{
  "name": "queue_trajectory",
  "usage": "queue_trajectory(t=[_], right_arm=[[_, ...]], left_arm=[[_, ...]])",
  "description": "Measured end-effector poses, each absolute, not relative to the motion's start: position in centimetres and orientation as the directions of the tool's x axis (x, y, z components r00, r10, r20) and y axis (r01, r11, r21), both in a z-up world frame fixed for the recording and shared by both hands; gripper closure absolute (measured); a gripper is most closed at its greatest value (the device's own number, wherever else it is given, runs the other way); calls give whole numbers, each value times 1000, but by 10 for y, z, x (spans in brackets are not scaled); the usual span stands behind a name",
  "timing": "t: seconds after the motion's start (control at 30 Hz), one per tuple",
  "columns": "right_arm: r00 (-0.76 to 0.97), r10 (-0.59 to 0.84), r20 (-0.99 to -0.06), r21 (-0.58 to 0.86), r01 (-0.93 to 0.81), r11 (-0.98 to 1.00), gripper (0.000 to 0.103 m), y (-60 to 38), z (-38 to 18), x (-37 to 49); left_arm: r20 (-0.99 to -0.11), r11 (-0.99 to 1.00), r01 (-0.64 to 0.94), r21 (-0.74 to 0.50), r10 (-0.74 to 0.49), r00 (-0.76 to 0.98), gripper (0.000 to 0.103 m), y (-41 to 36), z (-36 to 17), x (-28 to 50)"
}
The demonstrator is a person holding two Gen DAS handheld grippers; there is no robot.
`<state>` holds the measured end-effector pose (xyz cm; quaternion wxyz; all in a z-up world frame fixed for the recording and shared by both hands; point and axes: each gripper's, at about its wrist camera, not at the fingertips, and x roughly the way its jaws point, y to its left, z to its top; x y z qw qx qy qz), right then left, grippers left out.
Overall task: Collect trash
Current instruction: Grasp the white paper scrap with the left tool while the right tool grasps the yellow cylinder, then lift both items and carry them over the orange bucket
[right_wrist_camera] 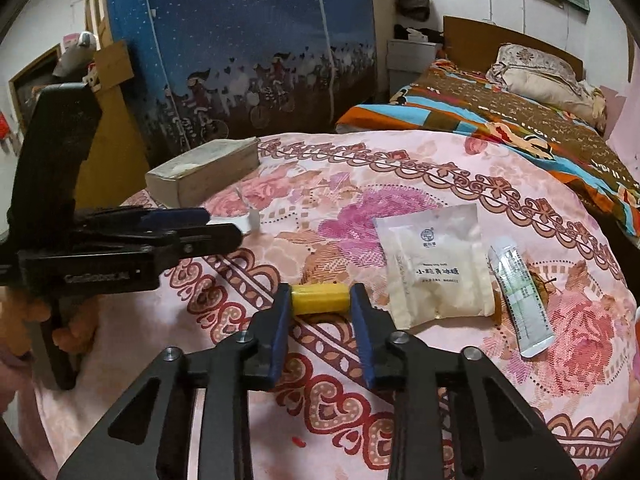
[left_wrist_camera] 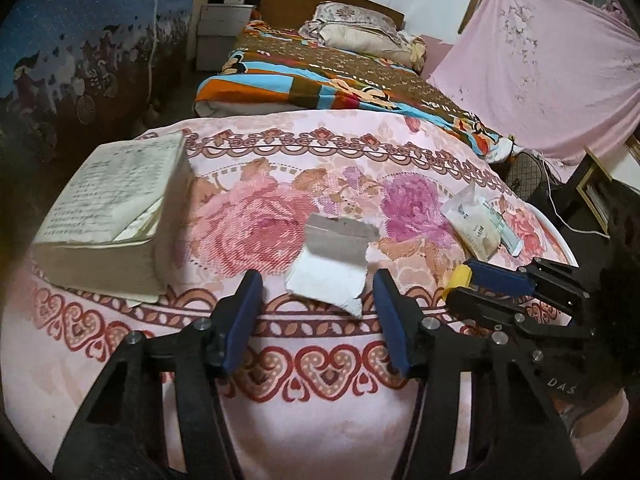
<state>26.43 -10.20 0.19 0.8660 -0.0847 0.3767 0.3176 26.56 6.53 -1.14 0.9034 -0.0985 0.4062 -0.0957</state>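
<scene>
A torn white and grey piece of card [left_wrist_camera: 334, 258] sits between the fingers of my left gripper [left_wrist_camera: 318, 276], which is closed on its near corners; it also shows in the right wrist view [right_wrist_camera: 246, 222]. My right gripper [right_wrist_camera: 320, 300] is shut on a short yellow cylinder [right_wrist_camera: 319, 299] just above the pink floral cloth [right_wrist_camera: 400, 360]; the cylinder also shows in the left wrist view [left_wrist_camera: 456, 278]. A cream sachet [right_wrist_camera: 436, 270] and a thin white-green tube wrapper [right_wrist_camera: 520, 300] lie to the right of it.
A thick old book [left_wrist_camera: 116, 212] lies on the cloth at the left. Behind is a bed with a colourful blanket [left_wrist_camera: 328, 76] and pillows. A pink sheet [left_wrist_camera: 540, 68] hangs at the right, a blue patterned cloth [right_wrist_camera: 240, 48] at the left.
</scene>
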Motion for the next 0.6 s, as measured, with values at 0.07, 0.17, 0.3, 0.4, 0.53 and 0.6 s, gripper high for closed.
queue_trajectory(t=[0.07,0.17,0.3,0.4,0.53,0.6], right_arm=[[515,488,-704,94,-614,784,76,-102,2,264],[520,493,-697,95,-614,783,76,-102,3,264],[532,494,-687,89,-614,784,76,-103,4,262],[544,495,-677,83,-612,786,76,-105,7,259],[572,504,-648,83,-604,793,76,-110,12,256],[585,511,-630,87,-600,795,76,-113,14,254]], left_arm=[[-720,964,110,-243,-256,645,72,61,-12,266],[-725,967,123,-225,-250,642,79,56,-12,267],[-721,968,125,-218,-246,648,80,56,-10,265],[-713,969,124,-212,-240,658,81,56,-9,263],[-675,972,131,-193,-228,702,81,56,-1,254],[-654,975,132,-178,-218,725,81,55,3,248]])
